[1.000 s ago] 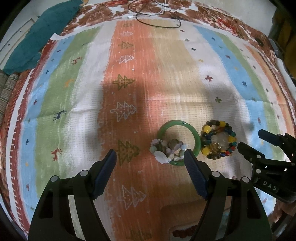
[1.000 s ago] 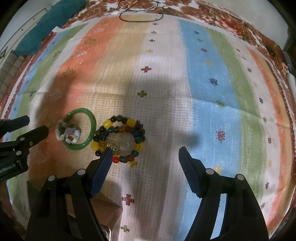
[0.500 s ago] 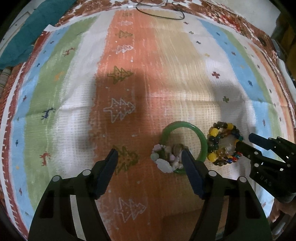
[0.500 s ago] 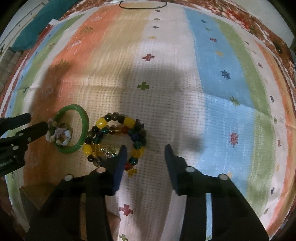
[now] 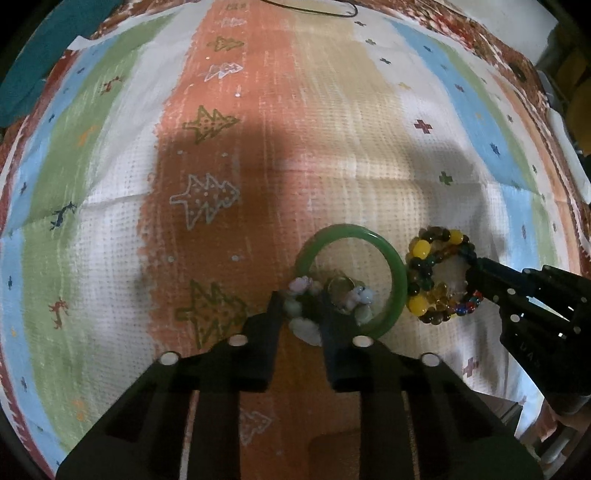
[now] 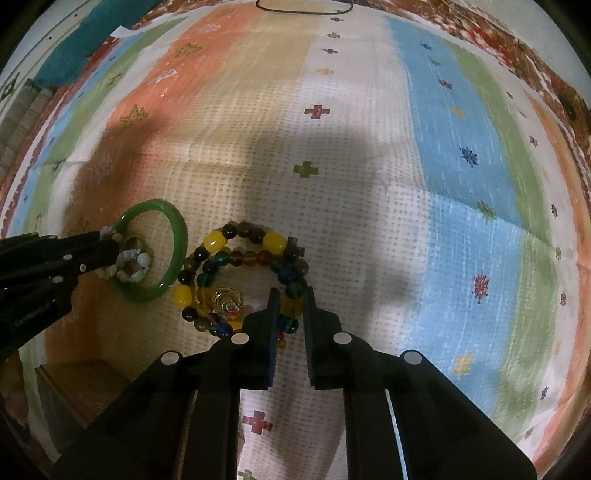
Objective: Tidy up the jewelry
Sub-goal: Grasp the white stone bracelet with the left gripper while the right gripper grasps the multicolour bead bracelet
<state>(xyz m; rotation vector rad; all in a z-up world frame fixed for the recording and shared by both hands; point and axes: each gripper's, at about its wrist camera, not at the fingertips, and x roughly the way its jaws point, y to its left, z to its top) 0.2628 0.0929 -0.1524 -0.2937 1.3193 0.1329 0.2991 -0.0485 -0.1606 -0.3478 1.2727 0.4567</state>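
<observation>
A green bangle (image 5: 397,275) lies on the striped cloth; it also shows in the right wrist view (image 6: 177,236). A pale stone-chip bracelet (image 5: 304,326) lies over its near rim. My left gripper (image 5: 301,308) is shut on the pale bracelet (image 6: 129,264). Beside the bangle lies a multicolour bead bracelet (image 5: 423,275) with yellow beads and a small gold ring (image 6: 227,299) inside it. My right gripper (image 6: 290,297) is shut on the near side of the bead bracelet (image 6: 243,243), resting on the cloth.
A brown wooden box (image 6: 85,391) sits at the near edge, left of my right gripper. A teal cloth (image 6: 74,48) lies at the far left. A black cord (image 6: 303,7) lies at the far edge. The striped cloth (image 5: 332,129) stretches away beyond the jewelry.
Both grippers moved forward and down onto the jewelry and closed: the left on the pale bracelet, the right on the bead bracelet.
</observation>
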